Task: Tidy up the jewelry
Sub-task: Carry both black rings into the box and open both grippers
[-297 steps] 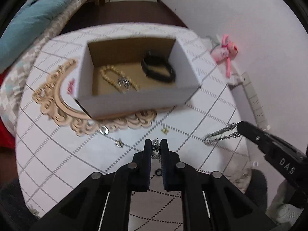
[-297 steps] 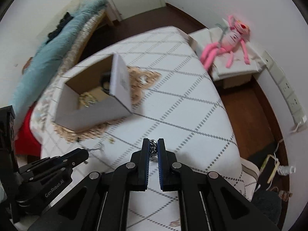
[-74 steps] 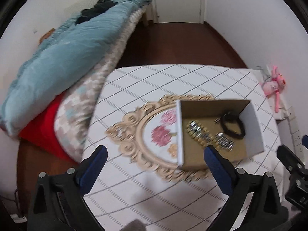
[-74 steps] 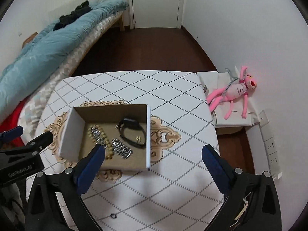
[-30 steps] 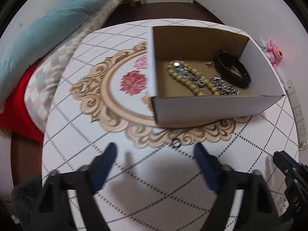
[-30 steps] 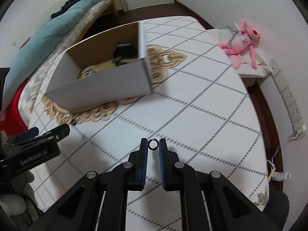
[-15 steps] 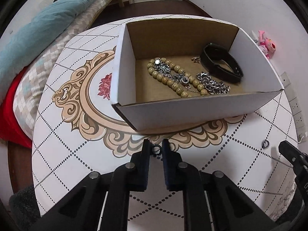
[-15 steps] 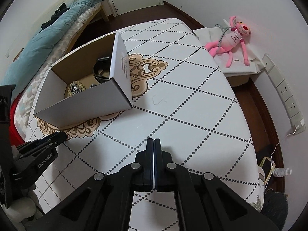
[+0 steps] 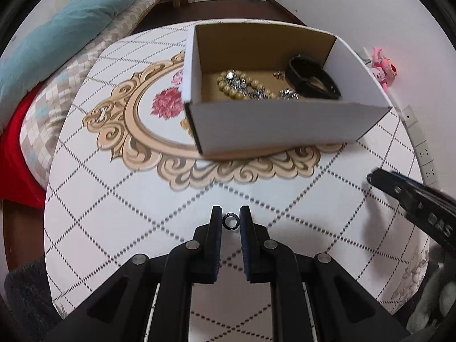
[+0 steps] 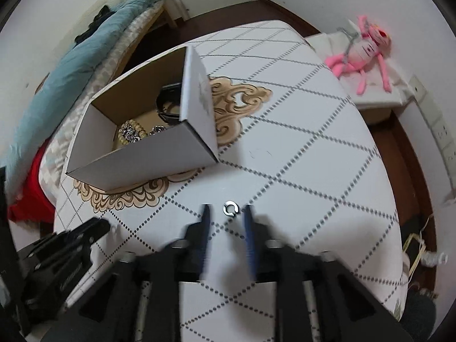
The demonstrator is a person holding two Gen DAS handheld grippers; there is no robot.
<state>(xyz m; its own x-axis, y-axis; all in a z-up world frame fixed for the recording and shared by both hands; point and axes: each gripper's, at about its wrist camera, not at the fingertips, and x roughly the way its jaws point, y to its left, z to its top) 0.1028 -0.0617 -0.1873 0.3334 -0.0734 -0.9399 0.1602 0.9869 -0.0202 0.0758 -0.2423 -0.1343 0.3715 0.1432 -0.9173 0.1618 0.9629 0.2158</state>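
Small dark metal ring (image 9: 230, 221) — light, stiff, slippery — sits between the left tool (image 9: 230, 221)'s narrow jaws; pinch across its rim. Right tool (image 10: 227, 217) half-open.

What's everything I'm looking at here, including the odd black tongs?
table: one, white cloth with grey dotted diamonds and a gold scroll motif
box: one, white outside, brown inside, on the table
beaded bracelet: one, beige, in the box
band: one, black, in the box
chain: one, silver, in the box
dark ring: one, between the left gripper's fingers
silver ring: one, on the table between the right gripper's fingers
plush toy: one, pink, beside the table
quilt: one, teal, on the bed
left gripper: black, grip unclear
right gripper: black, open
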